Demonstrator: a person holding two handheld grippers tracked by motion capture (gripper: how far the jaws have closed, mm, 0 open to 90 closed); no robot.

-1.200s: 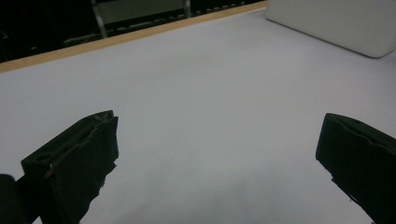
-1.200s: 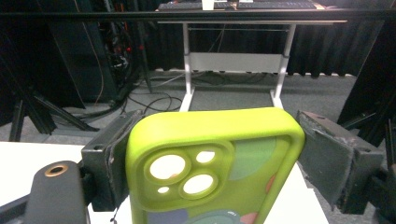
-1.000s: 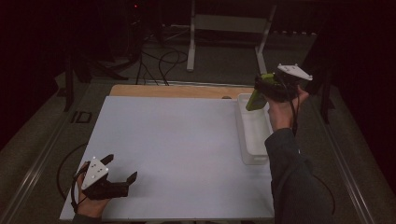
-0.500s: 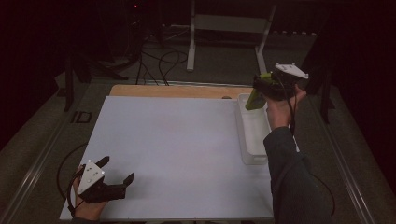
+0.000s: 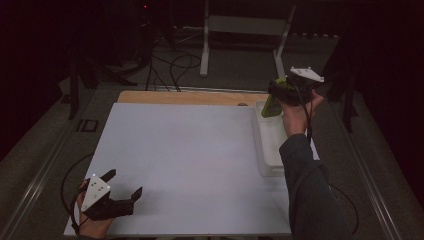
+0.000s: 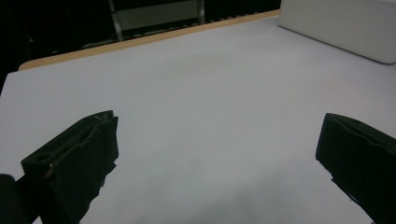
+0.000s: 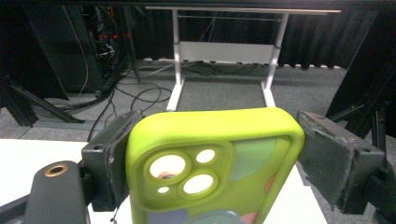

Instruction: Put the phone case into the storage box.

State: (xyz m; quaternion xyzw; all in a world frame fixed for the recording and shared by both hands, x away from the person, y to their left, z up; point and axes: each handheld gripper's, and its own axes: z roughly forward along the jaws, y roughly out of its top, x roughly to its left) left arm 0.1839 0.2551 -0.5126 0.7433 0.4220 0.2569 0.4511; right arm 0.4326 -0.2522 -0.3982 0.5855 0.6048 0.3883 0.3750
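Right hand-held gripper (image 7: pixel 212 158): you pinch the green phone case (image 7: pixel 215 168) by its two sides, camera cutouts facing the lens.
Phone case place: raised over the far end of the white tray (image 5: pixel 270 150).
Left hand-held gripper (image 5: pixel 125 185): spread, nothing between, low over the near left tabletop (image 5: pixel 190 150).

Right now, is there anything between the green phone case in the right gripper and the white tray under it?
Nothing visible is in the way. The right gripper holds the green phone case between its jaws, above the far end of the white tray. The part of the tray below it looks bare. The left gripper is far away, at the table's near left corner.
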